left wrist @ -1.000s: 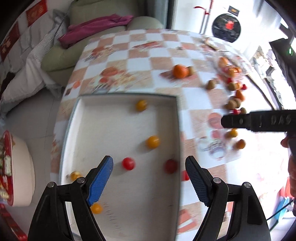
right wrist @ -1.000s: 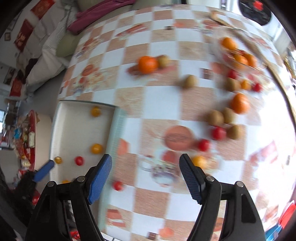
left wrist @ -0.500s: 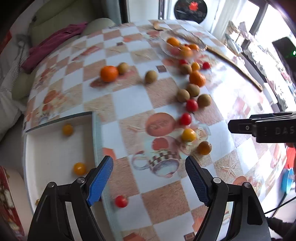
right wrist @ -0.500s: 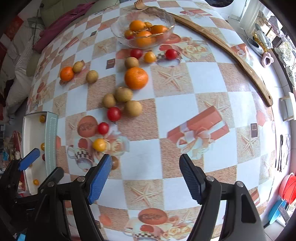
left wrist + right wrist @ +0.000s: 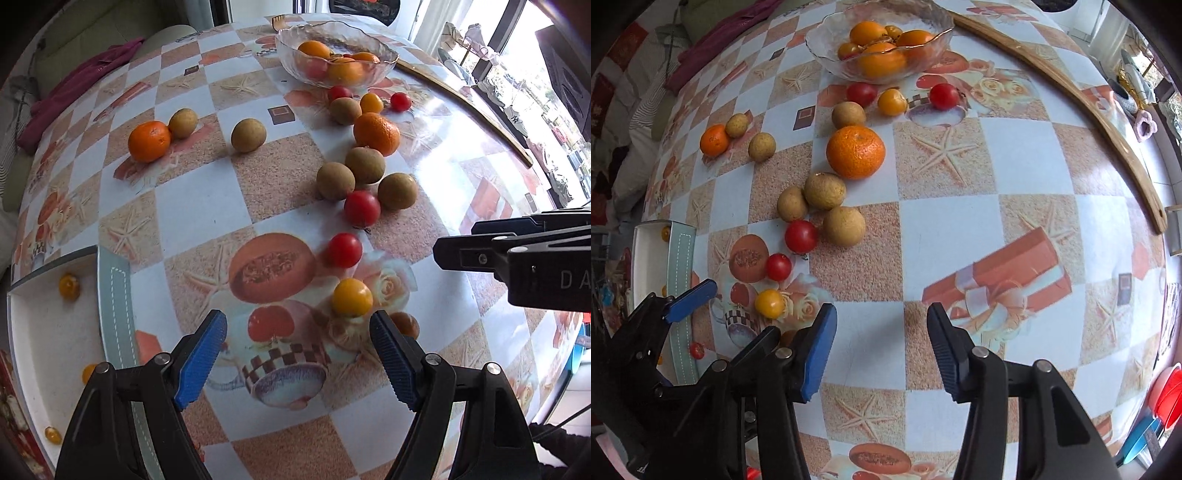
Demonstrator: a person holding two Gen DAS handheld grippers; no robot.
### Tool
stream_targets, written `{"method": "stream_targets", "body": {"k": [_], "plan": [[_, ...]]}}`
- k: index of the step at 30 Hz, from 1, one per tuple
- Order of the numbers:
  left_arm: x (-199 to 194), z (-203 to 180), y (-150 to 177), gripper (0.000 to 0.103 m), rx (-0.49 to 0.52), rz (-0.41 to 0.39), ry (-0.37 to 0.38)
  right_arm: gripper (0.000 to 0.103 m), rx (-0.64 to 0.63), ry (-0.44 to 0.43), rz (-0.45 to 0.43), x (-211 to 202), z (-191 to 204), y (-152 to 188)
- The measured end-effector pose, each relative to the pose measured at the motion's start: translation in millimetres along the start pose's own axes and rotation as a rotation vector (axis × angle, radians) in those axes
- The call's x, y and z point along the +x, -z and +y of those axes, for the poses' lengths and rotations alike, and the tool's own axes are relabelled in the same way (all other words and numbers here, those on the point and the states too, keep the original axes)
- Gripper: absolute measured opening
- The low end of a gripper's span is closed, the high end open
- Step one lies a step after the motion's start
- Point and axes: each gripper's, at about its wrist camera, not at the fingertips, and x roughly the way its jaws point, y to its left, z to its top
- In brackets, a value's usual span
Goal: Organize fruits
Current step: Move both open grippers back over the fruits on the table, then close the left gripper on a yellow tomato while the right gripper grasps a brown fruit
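Note:
Loose fruit lies across the checked table: a yellow cherry tomato [image 5: 351, 297] just ahead of my open, empty left gripper [image 5: 298, 349], red cherry tomatoes [image 5: 345, 250] beyond it, brown round fruits [image 5: 335, 181] and oranges [image 5: 376, 133]. A white tray [image 5: 48, 332] at the left holds several small tomatoes. A glass bowl [image 5: 380, 48] of oranges stands at the back. My right gripper [image 5: 882, 350] is open and empty over bare tablecloth, right of the left gripper [image 5: 753, 317]. The yellow tomato [image 5: 769, 303] also shows in the right wrist view.
A long wooden stick [image 5: 1082, 107] lies along the table's far right edge. A sofa with a pink cloth [image 5: 81, 88] stands beyond the table at the left. One red tomato [image 5: 696, 350] lies by the tray's rim.
Both grippers have swung from over the tray to over the table and come closer to the loose fruit. Both stay open and empty.

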Motion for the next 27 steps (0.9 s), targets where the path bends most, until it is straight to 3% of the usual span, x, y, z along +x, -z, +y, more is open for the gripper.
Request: {"method": "stream_targets", "body": {"k": [5,14,17,19,21,27], "plan": [[5,-1,-7,0.081,-0.013,-0.007,-0.008,0.053,-0.016,-0.015,-0.012,5,0,-13],[10,-7,-17,0.069,-0.04,-0.001,-0.026,0.047,-0.064,-0.034,-0.032,14,12,-33],[10,-9,-18,0.054,-0.041,-0.002,-0.029,0.041,-0.077,-0.038,-0.037,15,16,-37],[8,-10,-17,0.036,-0.048,0.0,-0.026,0.028,-0.082,-0.045,-0.038,17,19,-40],[7,-8,-17,0.021,-0.059,0.005,-0.011,0.028,-0.088,-0.037,-0.04,18,22,-42],[2,6,-12,0.022,-0.145,0.024,0.088,0.028,-0.089,-0.042,-0.054,11,24,-34]]}}
